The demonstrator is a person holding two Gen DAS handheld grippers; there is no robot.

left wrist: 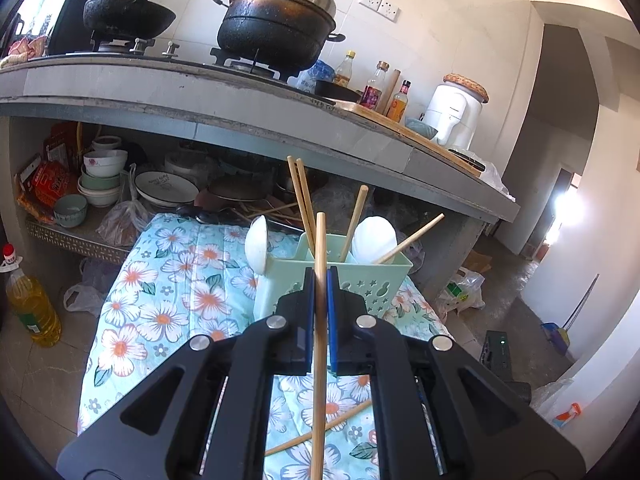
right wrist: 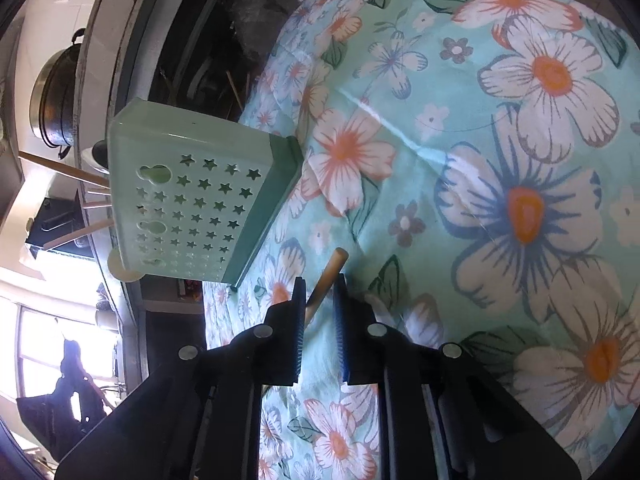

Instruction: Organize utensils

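While a flowered cloth (left wrist: pixel 168 304) covers the desk (left wrist: pixel 120 380) under everything, the mint-green utensil holder (left wrist: pixel 360 276) stands on it as the landmark, with star-shaped holes cut in its side wall. Beyond the holder runs a grey kitchen counter carrying a black pot (left wrist: pixel 276 32) with a steel lid and a black pan (left wrist: pixel 128 16). Below that counter, behind the holder, a shelf holds stacked bowls (left wrist: pixel 102 176) and plates.

Inside the holder stand several wooden chopsticks (left wrist: pixel 302 200) and two white spoons (left wrist: pixel 376 240), one leaning out over its left rim.

Just in front of the holder, the left gripper (left wrist: pixel 320 280) has its fingers clenched on an upright chopstick (left wrist: pixel 319 320), whose top rises above the holder's near rim. Another chopstick (left wrist: pixel 320 428) lies flat on the cloth nearer than the holder, under the left gripper.

In the right wrist view, the right gripper (right wrist: pixel 320 284) is low over the cloth beside the holder's base, with a chopstick end (right wrist: pixel 326 276) between its fingers; whether both pads press it I cannot tell.
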